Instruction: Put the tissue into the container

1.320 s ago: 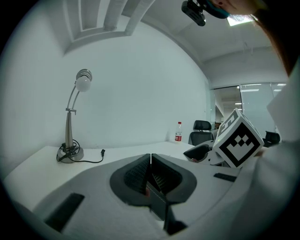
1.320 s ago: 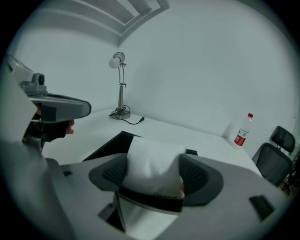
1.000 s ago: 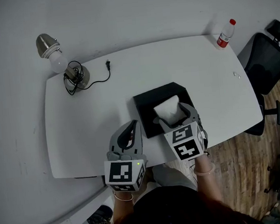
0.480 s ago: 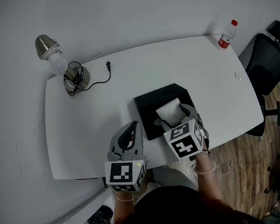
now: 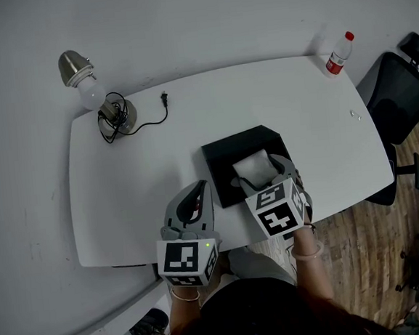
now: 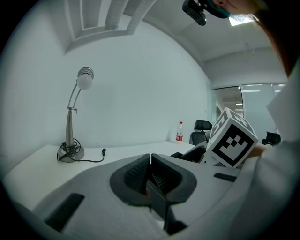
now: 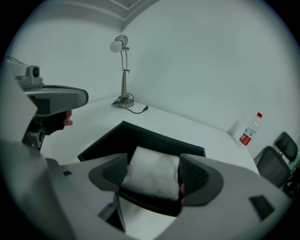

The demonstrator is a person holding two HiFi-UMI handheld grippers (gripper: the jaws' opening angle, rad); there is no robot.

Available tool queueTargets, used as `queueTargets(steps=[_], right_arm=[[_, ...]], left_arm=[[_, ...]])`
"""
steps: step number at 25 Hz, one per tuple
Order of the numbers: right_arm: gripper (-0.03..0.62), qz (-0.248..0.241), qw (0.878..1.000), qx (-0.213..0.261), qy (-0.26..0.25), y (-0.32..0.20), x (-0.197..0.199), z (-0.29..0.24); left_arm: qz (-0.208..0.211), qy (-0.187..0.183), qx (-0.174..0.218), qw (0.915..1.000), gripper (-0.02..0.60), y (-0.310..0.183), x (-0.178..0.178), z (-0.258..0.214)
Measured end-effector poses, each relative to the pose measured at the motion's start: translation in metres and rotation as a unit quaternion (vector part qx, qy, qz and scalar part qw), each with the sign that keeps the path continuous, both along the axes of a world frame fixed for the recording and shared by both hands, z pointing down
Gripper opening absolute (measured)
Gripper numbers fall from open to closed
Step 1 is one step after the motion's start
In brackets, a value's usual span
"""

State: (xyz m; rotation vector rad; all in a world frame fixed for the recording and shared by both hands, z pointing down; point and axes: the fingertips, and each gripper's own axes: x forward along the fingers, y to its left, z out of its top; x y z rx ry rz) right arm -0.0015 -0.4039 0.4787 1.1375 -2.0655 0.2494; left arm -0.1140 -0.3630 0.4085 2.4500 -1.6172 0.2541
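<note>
A white folded tissue (image 5: 251, 168) sits between the jaws of my right gripper (image 5: 262, 178), which is shut on it. It hangs inside the near right part of the black open container (image 5: 225, 152) on the white table (image 5: 138, 184). In the right gripper view the tissue (image 7: 151, 180) touches both pads of the right gripper (image 7: 153, 168), with the container's dark walls (image 7: 140, 135) behind and below it. My left gripper (image 5: 195, 194) rests just left of the container near the table's front edge. The left gripper (image 6: 150, 161) is shut with nothing in it.
A desk lamp (image 5: 92, 92) with a coiled cable and loose plug (image 5: 162, 96) stands at the back left. A red-capped bottle (image 5: 337, 52) is at the back right corner. A black office chair (image 5: 397, 99) stands beyond the table's right end.
The right gripper has lowered the tissue a little deeper into the container and drawn it slightly nearer. The left gripper has stayed put.
</note>
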Motion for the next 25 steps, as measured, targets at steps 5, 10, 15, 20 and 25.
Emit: queueTargets(steps=[5,10,15,20,25], right_arm=[[0.365,0.008,1.000,0.021,-0.012,0.005,0.001,-0.010],[0.364,0.010,0.999,0.038,-0.021,0.014,0.001,-0.021],[0.364,0.009,0.998,0.047,-0.027,0.027,0.000,-0.030],[0.343,0.011,0.997,0.060,-0.036,0.043,0.002,-0.037],[0.242,0.025,0.996,0.085,-0.030,0.055,0.011,-0.048]], left_arm=[[-0.003,-0.002,0.007,1.0000,0.028,0.008,-0.002,-0.005],[-0.004,-0.004,0.015,0.9999,0.028,0.019,-0.002,-0.012],[-0.004,-0.005,0.024,0.9997,0.028,0.033,-0.001,-0.019],[-0.008,-0.005,0.033,0.9994,0.028,0.048,0.000,-0.026],[-0.006,-0.006,0.043,0.9990,0.028,0.062,0.003,-0.034]])
